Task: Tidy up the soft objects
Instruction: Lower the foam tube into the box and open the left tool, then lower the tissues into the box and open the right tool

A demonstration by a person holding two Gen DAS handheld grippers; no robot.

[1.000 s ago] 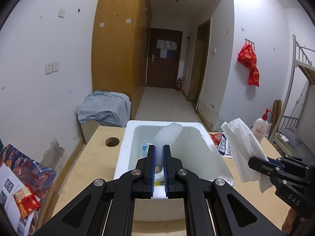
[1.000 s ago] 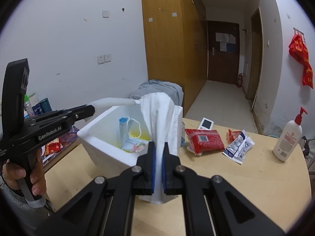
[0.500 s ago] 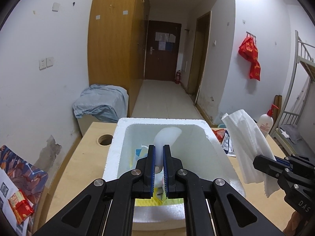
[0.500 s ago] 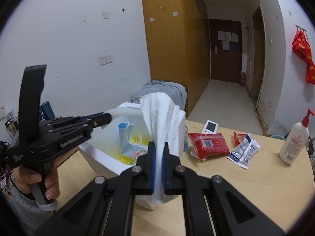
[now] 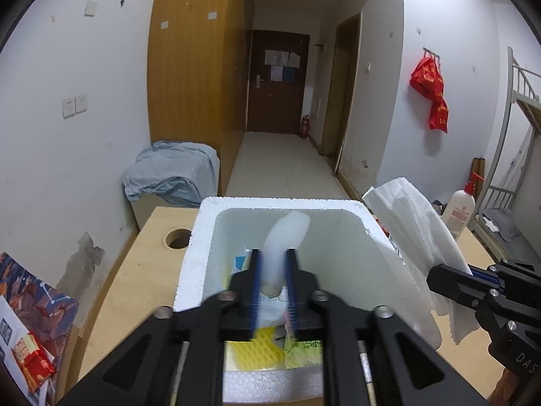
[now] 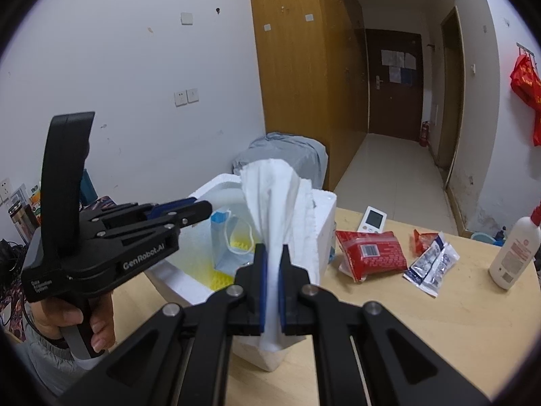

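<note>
Two grippers over the desk (image 6: 439, 318). Left gripper (image 5: 273, 272): fingers spread and motion-blurred, a white foam piece (image 5: 284, 237) between them above the open foam box (image 5: 203, 237). Right gripper (image 6: 273, 270): fingers pinching a white tissue (image 6: 274, 196) upright beside the box.

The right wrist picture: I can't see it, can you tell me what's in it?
The right gripper pinches a white tissue upright beside a white foam box on a wooden table. The left gripper reaches over the box, and a red packet lies nearby.
</note>
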